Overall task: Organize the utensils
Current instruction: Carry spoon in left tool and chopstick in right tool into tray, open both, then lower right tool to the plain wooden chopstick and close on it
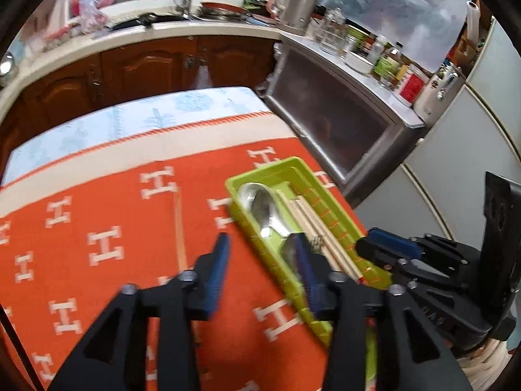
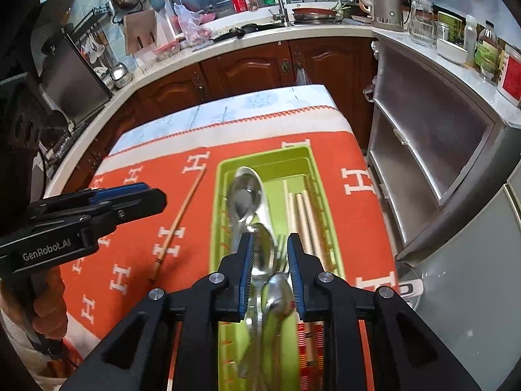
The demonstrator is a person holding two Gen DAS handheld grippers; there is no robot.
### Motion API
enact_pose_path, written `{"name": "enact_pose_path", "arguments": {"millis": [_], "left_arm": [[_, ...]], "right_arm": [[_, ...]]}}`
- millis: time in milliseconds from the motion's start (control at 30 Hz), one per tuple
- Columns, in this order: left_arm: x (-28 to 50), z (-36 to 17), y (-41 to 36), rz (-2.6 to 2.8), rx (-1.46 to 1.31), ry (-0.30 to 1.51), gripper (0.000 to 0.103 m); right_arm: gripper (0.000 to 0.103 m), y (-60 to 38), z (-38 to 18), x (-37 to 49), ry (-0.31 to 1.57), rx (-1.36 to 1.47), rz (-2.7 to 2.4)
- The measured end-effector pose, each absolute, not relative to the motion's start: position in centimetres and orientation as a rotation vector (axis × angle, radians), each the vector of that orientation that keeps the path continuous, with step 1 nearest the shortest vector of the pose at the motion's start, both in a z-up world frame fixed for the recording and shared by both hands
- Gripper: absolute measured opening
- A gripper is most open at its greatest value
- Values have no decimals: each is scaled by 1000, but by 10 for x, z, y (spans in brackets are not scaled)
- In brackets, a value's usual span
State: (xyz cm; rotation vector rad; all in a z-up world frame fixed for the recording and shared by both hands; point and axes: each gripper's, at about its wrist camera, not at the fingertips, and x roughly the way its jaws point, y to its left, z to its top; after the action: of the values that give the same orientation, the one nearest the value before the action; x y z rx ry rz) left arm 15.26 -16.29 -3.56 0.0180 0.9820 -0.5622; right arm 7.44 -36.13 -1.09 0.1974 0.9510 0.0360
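Observation:
A lime-green utensil tray (image 2: 260, 159) (image 1: 283, 164) lies on the orange cloth. It holds large metal spoons (image 2: 244, 192) (image 1: 260, 202) and pale chopsticks (image 2: 302, 215) (image 1: 312, 224). My right gripper (image 2: 270, 251) hovers over the tray's near half, jaws a little apart. A small spoon (image 2: 276, 296) lies blurred between and below the pads, and they do not clearly press on it. My left gripper (image 1: 260, 251) (image 2: 153, 195) stands open and empty over the tray's left wall. One loose chopstick (image 2: 179, 218) (image 1: 179, 224) lies on the cloth left of the tray.
The table's far edge carries a pale blue cover (image 2: 260, 101). A steel cabinet with frosted doors (image 2: 423, 150) stands close on the right. Behind it a wooden-fronted counter (image 2: 254, 65) bears a kettle (image 2: 381, 0), jars and a sink. A hand (image 2: 49, 306) grips the left tool.

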Motion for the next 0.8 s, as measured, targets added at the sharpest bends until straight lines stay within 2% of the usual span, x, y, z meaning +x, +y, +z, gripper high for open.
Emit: {"name": "enact_pose_path", "arguments": {"millis": [33,167,233,367,400,533,800], "left_arm": [[150,-32,-155,-540,19,972,60],[143,-19,-127,-472,15,941,70],[138,-14,-111,-434,11,924,84],[127,-5,-84,-369,0,884,95],[125,-4,-78,-354,0,880,102],[120,-5,-55,-287,3,866,102],[129,-41,-12,-127,-50,984,102]], "right_arm": [[22,-356,-6,72,947,203,38],[23,-339,4,64,941,228,63],[25,-327,10,60,934,227,76],[26,-298,16,59,928,212,106],[26,-293,18,60,928,207,109],[37,-265,16,65,931,177,122],[38,-212,-30,93,1011,116,116]]}}
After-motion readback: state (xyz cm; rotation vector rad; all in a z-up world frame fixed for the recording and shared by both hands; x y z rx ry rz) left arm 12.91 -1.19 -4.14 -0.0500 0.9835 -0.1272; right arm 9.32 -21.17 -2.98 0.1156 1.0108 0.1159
